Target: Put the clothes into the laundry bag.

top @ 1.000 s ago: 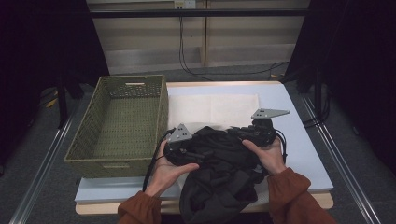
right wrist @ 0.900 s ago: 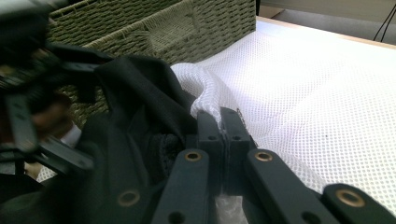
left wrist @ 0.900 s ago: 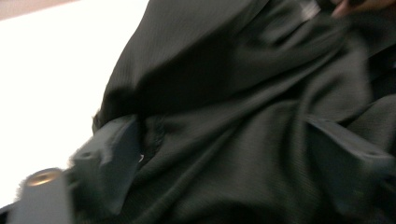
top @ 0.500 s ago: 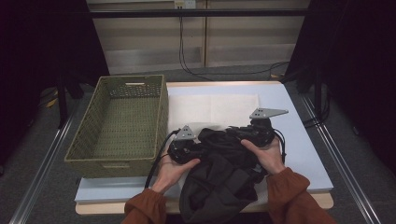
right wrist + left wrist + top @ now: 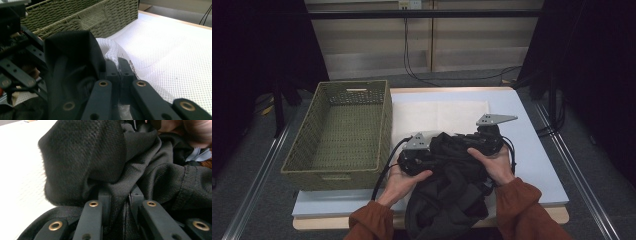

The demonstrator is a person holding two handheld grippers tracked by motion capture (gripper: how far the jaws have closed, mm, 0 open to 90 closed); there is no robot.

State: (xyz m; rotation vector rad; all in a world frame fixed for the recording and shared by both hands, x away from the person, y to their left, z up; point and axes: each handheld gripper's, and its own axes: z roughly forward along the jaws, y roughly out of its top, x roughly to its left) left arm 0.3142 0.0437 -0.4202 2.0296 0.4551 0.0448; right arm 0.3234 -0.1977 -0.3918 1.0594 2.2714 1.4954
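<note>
The black garment (image 5: pixel 447 190) lies bunched at the near edge of the table (image 5: pixel 532 165), its lower part hanging over that edge between the person's 2 forearms. Its upper folds sit between the 2 grippers.

Left gripper (image 5: pixel 424 157): its jaws have just been closing, and the left gripper view shows a pleat of the black fabric (image 5: pixel 120 192) pinched between the pads, with a larger fold heaped above and to the left of them. State: clamped on the garment.

Right gripper (image 5: pixel 479 142): the right gripper view shows its 2 pads pressed together on a thin edge of the cloth (image 5: pixel 75 55), the rest of that fold standing to the left of the jaws. State: clamped on the garment.

A white mesh sheet (image 5: pixel 439 112) covers the table beyond the garment. A woven green basket (image 5: pixel 337 130) stands just left of the left gripper, apart from the garment.
</note>
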